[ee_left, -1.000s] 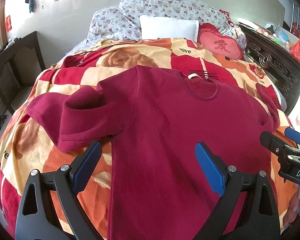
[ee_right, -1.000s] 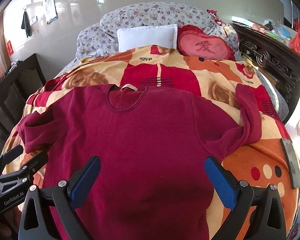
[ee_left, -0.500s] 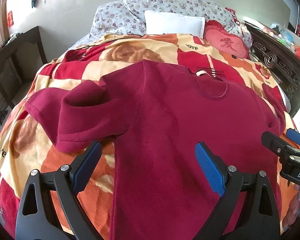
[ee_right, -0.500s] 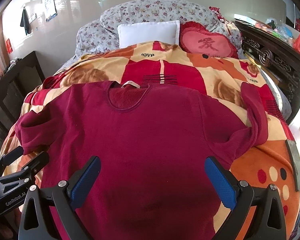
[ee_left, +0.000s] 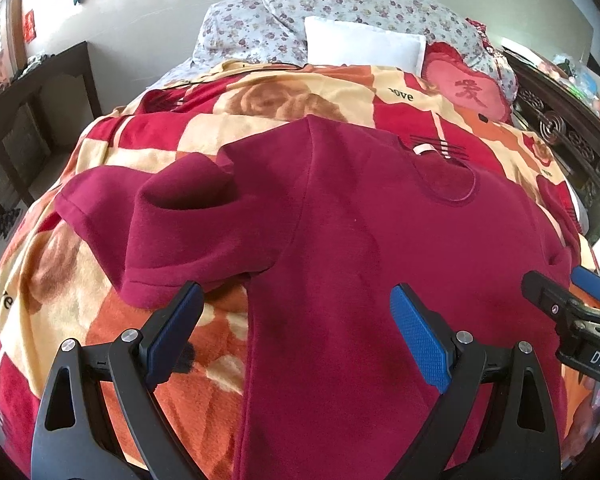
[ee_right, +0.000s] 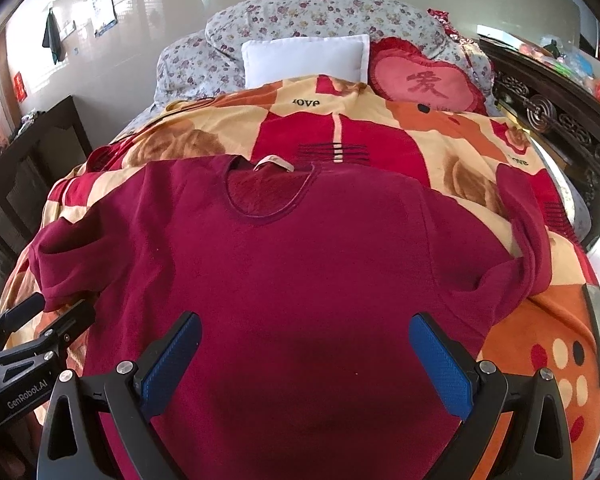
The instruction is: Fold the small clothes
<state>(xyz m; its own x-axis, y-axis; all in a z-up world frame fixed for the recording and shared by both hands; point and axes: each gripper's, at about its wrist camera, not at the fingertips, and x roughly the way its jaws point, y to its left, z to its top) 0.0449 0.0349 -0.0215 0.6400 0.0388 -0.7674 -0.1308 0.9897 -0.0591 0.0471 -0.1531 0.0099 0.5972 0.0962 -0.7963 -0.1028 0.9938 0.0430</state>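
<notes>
On bed blanket (ee_right: 440, 148): maroon fleece top (ee_right: 320, 272), spread flat, front up; soft, light, limp, best pinched at sleeve cuffs or hem corners. Left hand-held gripper (ee_left: 296, 336) and right hand-held gripper (ee_right: 306, 358): jaws wide apart, empty, above lower body.

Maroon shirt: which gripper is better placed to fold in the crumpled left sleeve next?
Left. The left gripper hangs open right below the crumpled sleeve of the maroon shirt. The right gripper, also open, is centred over the shirt's body.

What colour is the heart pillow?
Pink, with a red frill and a red character on it; the right wrist view shows it best.
</notes>
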